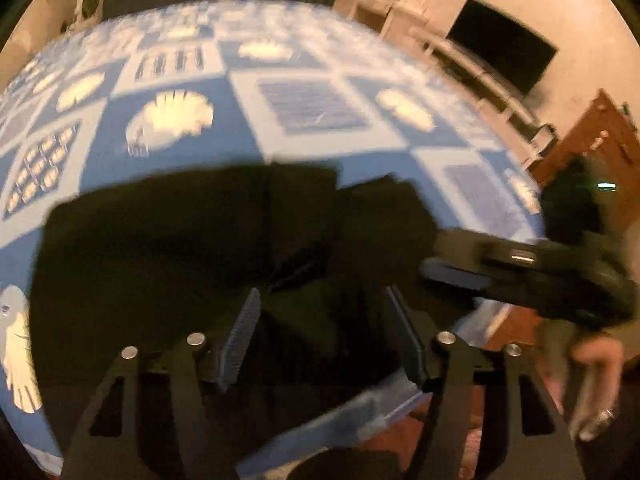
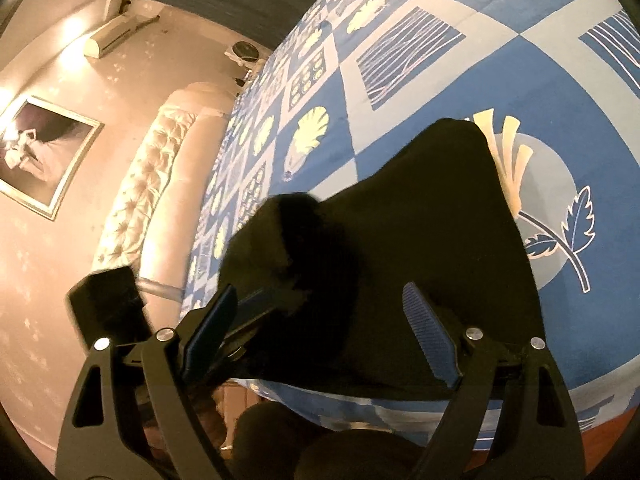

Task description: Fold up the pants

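Black pants (image 1: 192, 232) lie folded in a dark heap near the front edge of a bed with a blue patterned cover (image 1: 304, 104). My left gripper (image 1: 320, 300) is open, its fingers spread just above the near part of the pants. The right gripper's body (image 1: 540, 276) shows at the right of this view, beside the heap. In the right wrist view the pants (image 2: 420, 216) fill the middle over the cover (image 2: 500, 60). My right gripper (image 2: 320, 300) is open above their near edge. The left gripper's fingers (image 2: 256, 304) show at the left, blurred.
A padded white headboard (image 2: 160, 168) runs along the bed's far side. A framed picture (image 2: 44, 152) hangs on the wall. A television (image 1: 504, 44) on a white shelf and a wooden door (image 1: 588, 140) stand beyond the bed. The bed's front edge (image 2: 380, 404) is close.
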{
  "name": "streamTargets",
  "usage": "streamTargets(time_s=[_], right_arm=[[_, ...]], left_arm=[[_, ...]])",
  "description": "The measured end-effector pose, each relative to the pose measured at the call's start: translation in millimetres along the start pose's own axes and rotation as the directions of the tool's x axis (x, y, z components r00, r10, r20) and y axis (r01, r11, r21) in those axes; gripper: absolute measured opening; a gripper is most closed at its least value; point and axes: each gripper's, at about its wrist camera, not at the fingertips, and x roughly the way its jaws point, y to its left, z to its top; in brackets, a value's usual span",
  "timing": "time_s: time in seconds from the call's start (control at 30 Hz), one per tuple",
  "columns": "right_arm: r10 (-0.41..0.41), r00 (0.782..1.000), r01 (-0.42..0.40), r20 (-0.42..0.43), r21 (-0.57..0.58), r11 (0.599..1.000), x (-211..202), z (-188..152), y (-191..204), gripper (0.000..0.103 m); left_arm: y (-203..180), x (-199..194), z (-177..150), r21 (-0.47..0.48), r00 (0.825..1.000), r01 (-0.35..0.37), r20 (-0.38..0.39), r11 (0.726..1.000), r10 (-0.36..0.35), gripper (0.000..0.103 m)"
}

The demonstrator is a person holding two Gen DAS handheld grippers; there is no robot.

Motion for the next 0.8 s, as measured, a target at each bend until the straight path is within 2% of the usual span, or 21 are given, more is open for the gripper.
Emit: streamTargets(time_s=[0.07, 0.1, 0.17, 0.23, 0.3, 0.4, 0.43, 0.5, 0.6, 0.67, 0.73, 0.8], right_arm=[[0.023, 1.0, -0.023, 0.0, -0.001, 1.0, -1, 1, 5, 0.085], [0.027, 1.0, -0.027, -0.005, -0.008, 1.0, 0, 2, 7, 0.085], [0.032, 0.999, -0.033, -0.027, -0.03, 0.999, 6, 4, 13, 0.085], [0.011, 1.0, -0.012, -0.024, -0.047, 0.999, 13, 7, 16, 0.085], [0.001, 1.0, -0.002, -0.029, -0.038, 0.999, 23, 10, 14, 0.085], [-0.003, 0.996, 0.0, -0.091, -0.03, 1.0, 48, 10, 11, 0.085], [-0.008, 0.993, 0.004, -0.114, -0.036, 0.999, 57, 9, 12, 0.085], [-0.008, 0.986, -0.001, -0.166, -0.058, 0.998, 75, 5, 17, 0.085], [0.036, 0.973, -0.056, -0.227, -0.083, 0.995, 91, -1, 29, 0.084], [0.005, 0.968, -0.03, -0.253, -0.095, 0.995, 101, -4, 32, 0.066], [-0.02, 0.962, -0.006, -0.272, -0.093, 0.996, 106, -6, 28, 0.016], [-0.017, 0.962, -0.006, -0.271, -0.083, 0.997, 103, -6, 25, 0.014]], left_arm=[[2, -22, 3, -0.015, 0.999, 0.004, 0.052, 1.0, -0.004, 0.071], [9, -36, 1, -0.032, 0.997, -0.007, 0.079, 0.999, 0.009, 0.08], [38, -60, -3, -0.096, 0.986, -0.082, 0.136, 0.992, 0.095, 0.081], [74, -74, -11, -0.18, 0.963, -0.182, 0.165, 0.967, 0.212, 0.081], [119, -80, -24, -0.306, 0.937, -0.264, 0.143, 0.915, 0.318, 0.081], [165, -82, -44, -0.447, 0.932, -0.267, 0.106, 0.854, 0.347, 0.081], [179, -82, -52, -0.488, 0.926, -0.278, 0.094, 0.827, 0.367, 0.081], [189, -77, -53, -0.5, 0.925, -0.298, 0.059, 0.813, 0.376, 0.081], [186, -74, -51, -0.48, 0.922, -0.313, 0.051, 0.819, 0.383, 0.081], [181, -68, -49, -0.46, 0.928, -0.309, 0.043, 0.832, 0.369, 0.081], [178, -60, -48, -0.447, 0.932, -0.313, 0.025, 0.838, 0.362, 0.081], [177, -59, -49, -0.451, 0.929, -0.321, 0.022, 0.833, 0.37, 0.081]])
